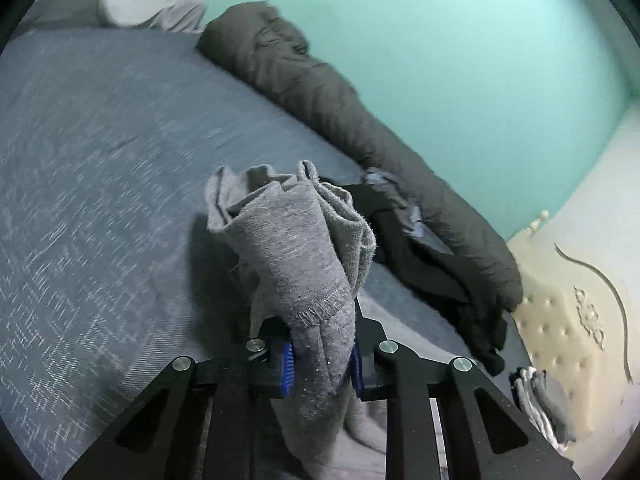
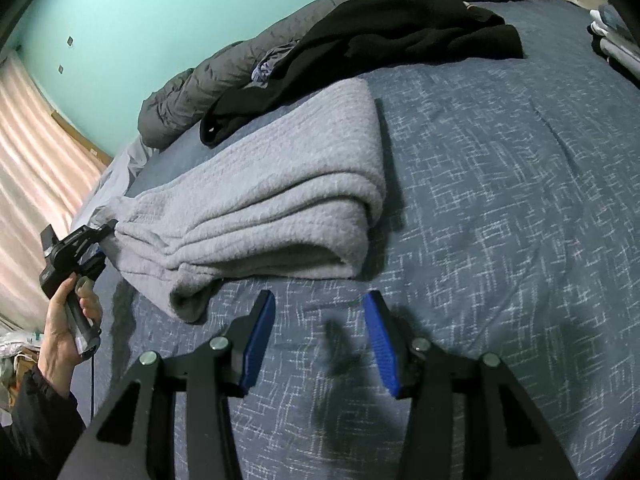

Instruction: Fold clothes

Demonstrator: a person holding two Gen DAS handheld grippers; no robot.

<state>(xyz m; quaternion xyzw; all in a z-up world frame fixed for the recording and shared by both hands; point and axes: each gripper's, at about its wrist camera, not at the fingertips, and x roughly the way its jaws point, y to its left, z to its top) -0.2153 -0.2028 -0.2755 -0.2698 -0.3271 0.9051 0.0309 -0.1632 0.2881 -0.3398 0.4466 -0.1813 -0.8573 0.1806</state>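
While clamping grey garment [image 1: 304, 264] (bunched): left hand-held gripper [image 1: 322, 368].

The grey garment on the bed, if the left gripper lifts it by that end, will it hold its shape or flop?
Probably flop: the grey garment bunches limply in the left gripper. Its loosely stacked folds would likely slide apart. The fleecy surface suggests it won't slip from the jaws.

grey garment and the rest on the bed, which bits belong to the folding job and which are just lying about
In the job:
grey garment
left gripper, shut on it
right gripper, open
black garment, probably next

Lying about:
dark quilt
headboard
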